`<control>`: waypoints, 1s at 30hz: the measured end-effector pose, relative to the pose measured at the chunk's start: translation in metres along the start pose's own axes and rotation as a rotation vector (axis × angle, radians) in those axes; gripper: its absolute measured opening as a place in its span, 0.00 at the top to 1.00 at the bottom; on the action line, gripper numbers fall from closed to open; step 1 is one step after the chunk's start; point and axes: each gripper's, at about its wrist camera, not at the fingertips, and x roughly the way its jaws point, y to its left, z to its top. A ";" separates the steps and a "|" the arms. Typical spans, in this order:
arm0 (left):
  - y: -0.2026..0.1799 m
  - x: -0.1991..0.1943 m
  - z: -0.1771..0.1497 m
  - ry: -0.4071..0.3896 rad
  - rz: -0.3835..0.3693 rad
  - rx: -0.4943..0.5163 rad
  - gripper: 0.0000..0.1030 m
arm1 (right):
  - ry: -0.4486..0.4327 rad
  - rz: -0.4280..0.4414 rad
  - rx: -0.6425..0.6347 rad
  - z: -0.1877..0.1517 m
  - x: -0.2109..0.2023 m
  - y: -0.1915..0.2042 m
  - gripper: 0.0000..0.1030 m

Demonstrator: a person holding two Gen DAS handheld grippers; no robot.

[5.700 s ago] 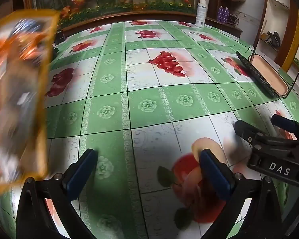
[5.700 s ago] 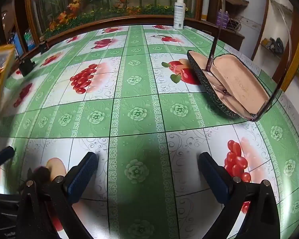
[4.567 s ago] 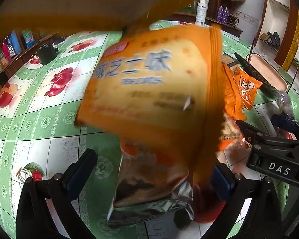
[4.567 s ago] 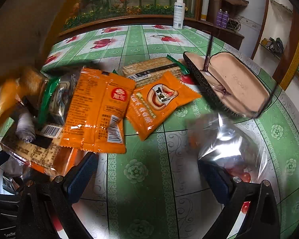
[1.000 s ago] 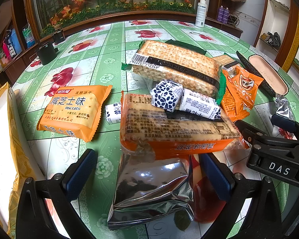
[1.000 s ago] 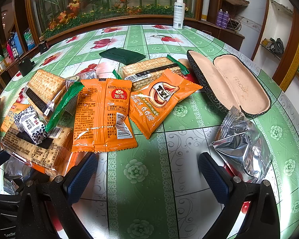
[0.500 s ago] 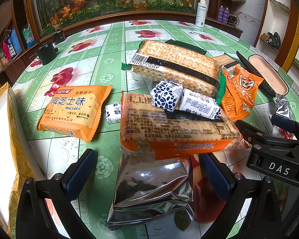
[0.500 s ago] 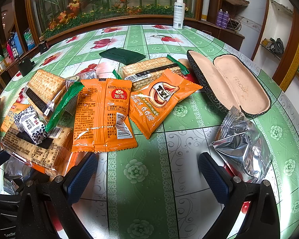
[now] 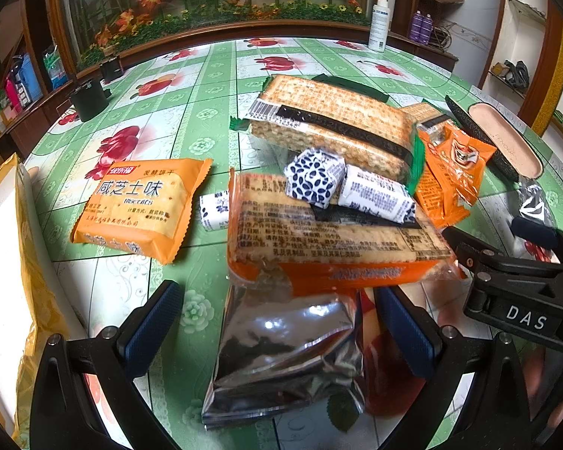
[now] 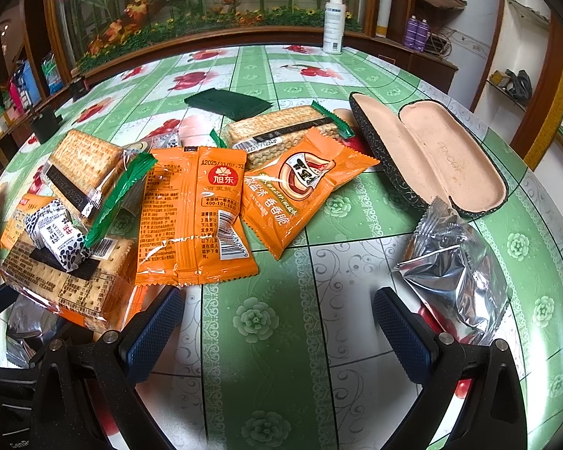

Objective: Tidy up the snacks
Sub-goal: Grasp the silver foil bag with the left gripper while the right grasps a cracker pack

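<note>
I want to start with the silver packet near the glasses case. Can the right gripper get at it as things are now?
Probably yes. The right gripper is open and empty, and the silver packet lies alone on the table just beside its right finger, with nothing on top.

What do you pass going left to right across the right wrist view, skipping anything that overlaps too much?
Small black-and-white wrapped candies → flat orange packet → orange packet with the round logo → open glasses case → silver foil packet.

Before the right claw (image 10: pixel 277 322) the desk (image 10: pixel 266 337) lies bare between the orange packets (image 10: pixel 195 221) and the silver pouch (image 10: pixel 454 266). The open glasses case (image 10: pixel 431 153) blocks the far right. Before the left claw (image 9: pixel 281 326), a silver bag (image 9: pixel 285 352) and stacked cracker packs (image 9: pixel 330 232) fill the way.
</note>
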 end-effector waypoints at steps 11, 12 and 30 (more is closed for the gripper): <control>0.022 -0.032 -0.028 0.005 -0.115 0.023 0.01 | 0.048 0.236 -0.115 -0.018 -0.016 0.008 0.01; 0.023 -0.034 -0.030 -0.014 -0.101 0.029 0.06 | 0.053 0.250 -0.116 -0.019 -0.017 0.009 0.01; 0.026 -0.018 -0.006 0.042 -0.039 -0.017 0.38 | 0.000 0.371 -0.238 -0.024 -0.051 0.015 0.04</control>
